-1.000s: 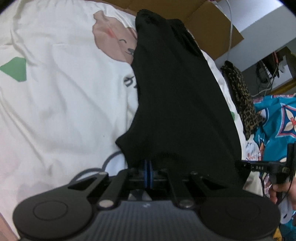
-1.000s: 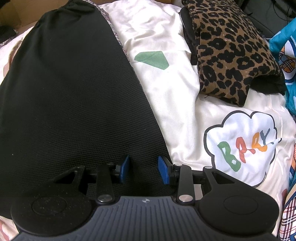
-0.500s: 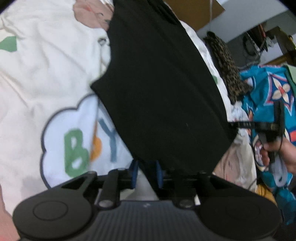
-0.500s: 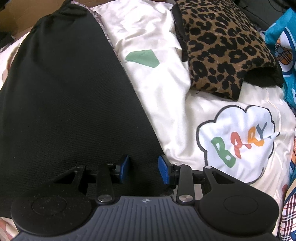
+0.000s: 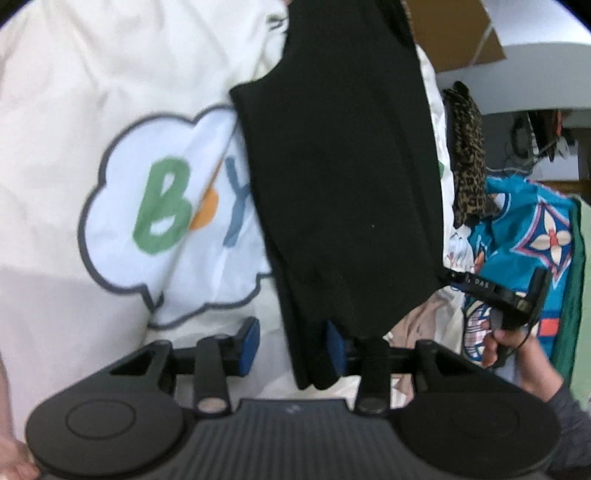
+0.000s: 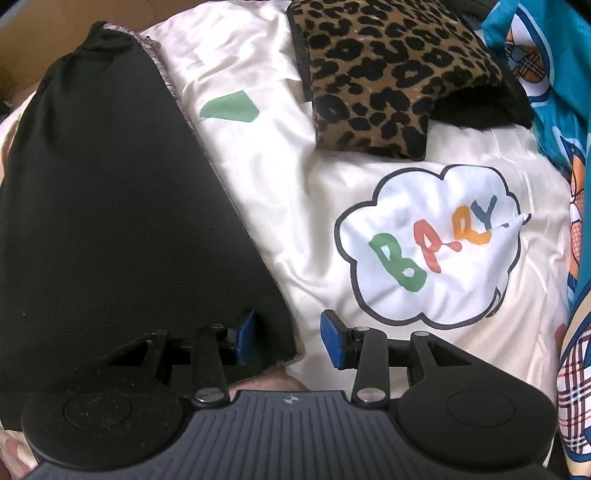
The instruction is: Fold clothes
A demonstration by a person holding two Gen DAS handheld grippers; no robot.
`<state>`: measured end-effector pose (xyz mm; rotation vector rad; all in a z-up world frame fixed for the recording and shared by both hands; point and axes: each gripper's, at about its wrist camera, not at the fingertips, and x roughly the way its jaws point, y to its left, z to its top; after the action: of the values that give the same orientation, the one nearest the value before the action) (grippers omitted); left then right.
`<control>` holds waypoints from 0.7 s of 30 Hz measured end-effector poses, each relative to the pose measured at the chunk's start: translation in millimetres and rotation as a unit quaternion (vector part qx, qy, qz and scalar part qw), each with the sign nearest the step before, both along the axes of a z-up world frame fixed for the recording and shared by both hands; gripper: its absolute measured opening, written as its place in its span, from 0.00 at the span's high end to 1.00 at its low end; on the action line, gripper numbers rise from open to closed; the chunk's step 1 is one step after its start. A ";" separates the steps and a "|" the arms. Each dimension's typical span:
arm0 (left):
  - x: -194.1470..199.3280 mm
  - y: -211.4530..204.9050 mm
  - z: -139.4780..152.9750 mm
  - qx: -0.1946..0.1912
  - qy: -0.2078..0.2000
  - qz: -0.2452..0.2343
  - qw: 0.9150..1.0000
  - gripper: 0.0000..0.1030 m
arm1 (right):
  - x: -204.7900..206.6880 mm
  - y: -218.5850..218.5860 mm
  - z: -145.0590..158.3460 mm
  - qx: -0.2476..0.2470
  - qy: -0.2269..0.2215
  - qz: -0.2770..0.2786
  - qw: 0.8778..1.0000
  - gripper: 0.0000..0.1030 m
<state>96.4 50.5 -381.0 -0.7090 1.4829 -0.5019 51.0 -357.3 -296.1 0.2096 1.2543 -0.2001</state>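
A black garment (image 5: 343, 177) lies lengthwise on a cream printed bedsheet (image 5: 74, 92). My left gripper (image 5: 293, 345) is open; the garment's near left corner lies between its blue pads, close to the right pad (image 5: 334, 349). In the right wrist view the same garment (image 6: 110, 206) fills the left side. My right gripper (image 6: 288, 338) is open, with the garment's near right corner lying between its pads, beside the left pad (image 6: 245, 334). The right gripper also shows in the left wrist view (image 5: 498, 295), at the garment's right edge.
A folded leopard-print garment (image 6: 388, 74) lies at the far right of the bed. Teal patterned bedding (image 6: 554, 92) lies along the right side. A cardboard box (image 5: 454, 33) stands beyond the far end of the bed.
My left gripper has opened and let go of the garment's corner, and its view has swung left across the sheet. My right gripper has opened wider.
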 end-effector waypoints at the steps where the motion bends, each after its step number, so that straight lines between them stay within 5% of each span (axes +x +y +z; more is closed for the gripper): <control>1: -0.2 -0.8 -2.4 -0.004 0.007 0.002 1.000 0.57 | -2.4 0.7 0.4 0.000 0.000 0.001 1.000 0.55; 14: 4.3 -8.7 -23.7 -0.067 0.035 0.023 0.997 0.56 | -2.4 -12.4 6.6 0.009 -0.003 -0.006 1.000 0.52; 21: 3.4 -4.0 -8.6 -0.115 0.014 0.011 0.993 0.59 | 10.8 -38.0 -39.9 0.012 -0.004 -0.003 1.000 0.52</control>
<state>99.8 46.5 -389.7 -0.9151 1.4562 -0.6556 61.8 -395.3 -336.0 0.2337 1.2487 -0.1892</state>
